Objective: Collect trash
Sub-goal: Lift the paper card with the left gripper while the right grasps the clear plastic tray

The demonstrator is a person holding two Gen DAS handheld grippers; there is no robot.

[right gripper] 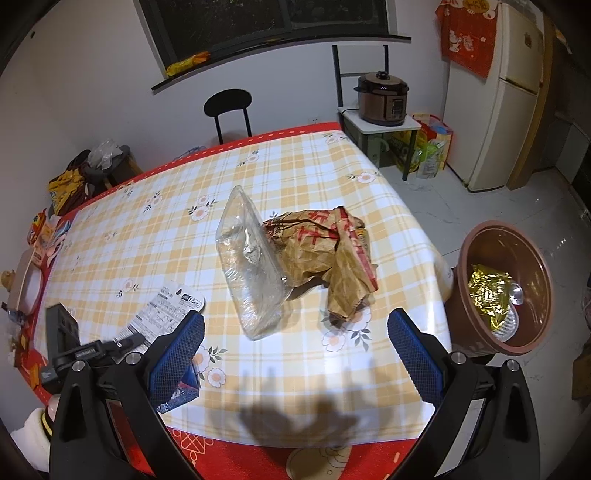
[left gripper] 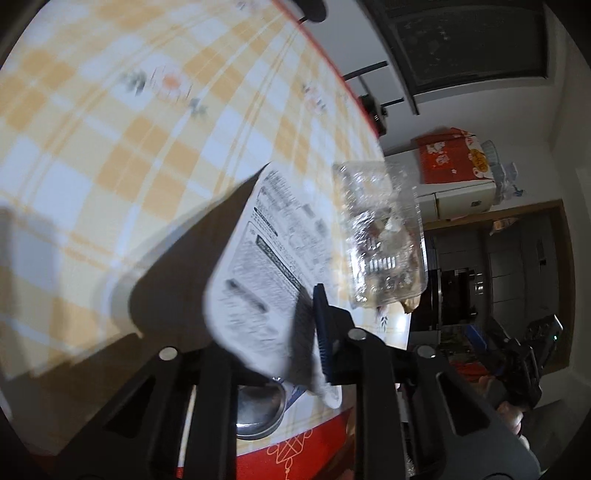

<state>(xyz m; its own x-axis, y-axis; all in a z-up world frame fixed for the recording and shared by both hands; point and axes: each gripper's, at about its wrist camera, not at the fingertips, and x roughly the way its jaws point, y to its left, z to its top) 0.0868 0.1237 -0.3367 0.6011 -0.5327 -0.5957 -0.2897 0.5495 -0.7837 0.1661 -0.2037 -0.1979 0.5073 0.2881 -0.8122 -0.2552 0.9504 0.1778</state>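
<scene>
White walls, dark window (right gripper: pixel 258 18), black chair (right gripper: pixel 228 107) beyond the jaws; cream fridge (right gripper: pixel 506 103) far right; pale glossy floor (right gripper: pixel 436 206).

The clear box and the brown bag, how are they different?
The clear box is see-through plastic; the brown bag is paper with red print. The box keeps its stiff shape, tipped on its side; the bag is crumpled flat. Both lie touching on the table, and no claw holds either.

A: Anything ahead of the right jaws?
B: Bare worktop (right gripper: pixel 295 350) first, then the clear plastic tray (right gripper: pixel 251 266) and crumpled brown paper bag (right gripper: pixel 325 254) block the middle. The bin (right gripper: pixel 506 288) stands right.
</scene>
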